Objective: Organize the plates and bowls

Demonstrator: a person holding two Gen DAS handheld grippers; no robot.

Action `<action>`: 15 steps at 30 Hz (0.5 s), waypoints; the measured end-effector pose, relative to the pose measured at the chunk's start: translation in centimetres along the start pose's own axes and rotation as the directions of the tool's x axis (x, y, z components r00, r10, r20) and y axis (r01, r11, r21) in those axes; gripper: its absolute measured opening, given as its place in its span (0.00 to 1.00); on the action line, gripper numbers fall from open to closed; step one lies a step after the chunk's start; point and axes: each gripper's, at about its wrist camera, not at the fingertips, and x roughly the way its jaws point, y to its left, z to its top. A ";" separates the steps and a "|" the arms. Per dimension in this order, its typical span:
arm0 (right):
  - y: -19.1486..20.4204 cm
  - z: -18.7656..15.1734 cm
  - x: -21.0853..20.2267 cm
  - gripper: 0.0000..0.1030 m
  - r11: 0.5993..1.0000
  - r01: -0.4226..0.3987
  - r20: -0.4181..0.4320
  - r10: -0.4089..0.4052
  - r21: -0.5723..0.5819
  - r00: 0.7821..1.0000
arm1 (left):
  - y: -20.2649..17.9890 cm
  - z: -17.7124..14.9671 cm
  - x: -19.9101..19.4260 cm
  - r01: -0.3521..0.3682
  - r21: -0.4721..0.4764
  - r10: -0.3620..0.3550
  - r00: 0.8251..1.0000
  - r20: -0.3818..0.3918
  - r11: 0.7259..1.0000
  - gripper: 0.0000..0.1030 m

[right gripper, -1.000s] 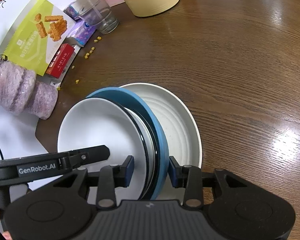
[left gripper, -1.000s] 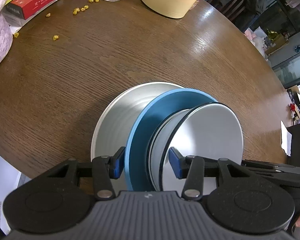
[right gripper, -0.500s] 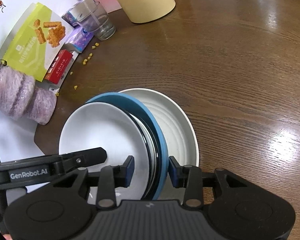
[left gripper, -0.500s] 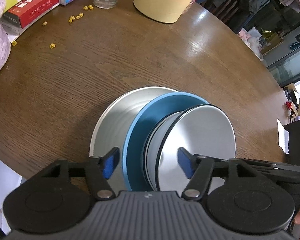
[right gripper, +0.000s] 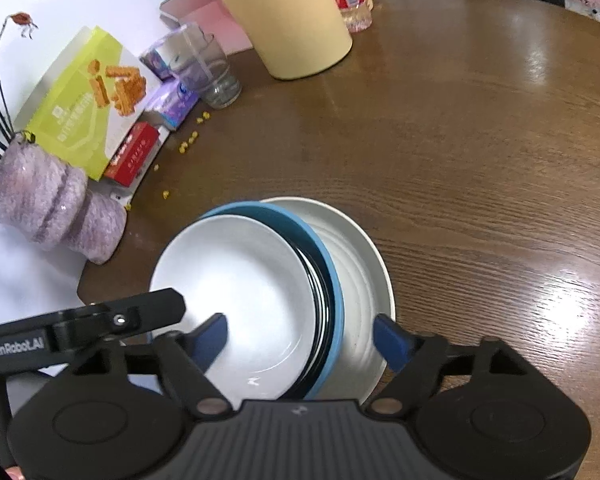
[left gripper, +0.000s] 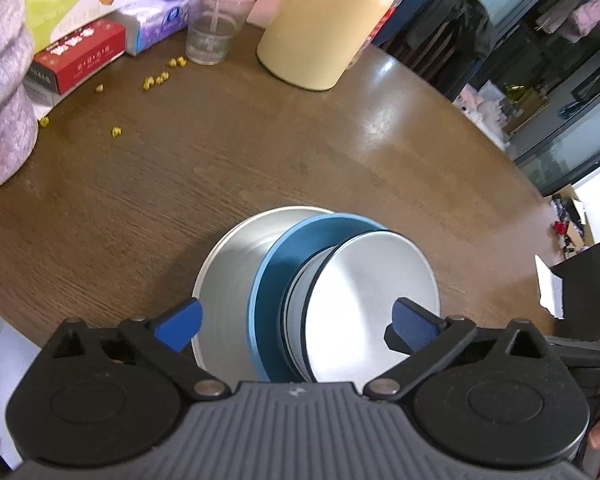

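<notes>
Two grippers over one stack at the near edge of the round table (right gripper: 460,160): left gripper (left gripper: 298,326) with jaws opening, spread wide to either side of the stack, pads clear of every rim; right gripper (right gripper: 300,338) with jaws opening too, pads astride the stack's near rims and touching nothing. Stacked from the bottom up: ridged white plate (right gripper: 360,264), blue plate (right gripper: 328,268), black-rimmed white bowls, topmost bowl (right gripper: 240,280) empty, the upper pieces sitting off-centre on the white plate. Along the far edge: tan jug (right gripper: 292,12), glass (right gripper: 212,76), purple pack (right gripper: 172,102), red box (right gripper: 134,154), green snack box (right gripper: 88,100). At the left edge, fuzzy purple vase (right gripper: 48,204). Yellow crumbs (right gripper: 188,144) scattered near the boxes.
</notes>
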 end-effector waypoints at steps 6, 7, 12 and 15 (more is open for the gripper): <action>0.0 -2.1 -2.6 0.97 0.998 0.027 0.104 -0.032 0.050 0.994 | -0.3 -0.6 -1.9 0.045 0.066 -0.048 0.998 0.051 0.997 1.00; 0.0 -2.6 -3.1 0.99 0.998 0.034 0.128 -0.041 0.059 0.991 | -0.5 -0.9 -2.3 0.050 0.087 -0.056 0.996 0.064 0.995 1.00; 0.2 -5.9 -6.1 1.00 0.993 0.085 0.256 -0.104 0.085 0.961 | -1.7 -2.3 -4.1 0.018 0.185 -0.049 0.985 0.164 0.983 1.00; 0.2 -8.0 -7.7 1.00 0.986 0.144 0.333 -0.163 0.083 0.929 | -2.6 -3.6 -5.2 0.003 0.231 -0.061 0.968 0.242 0.973 1.00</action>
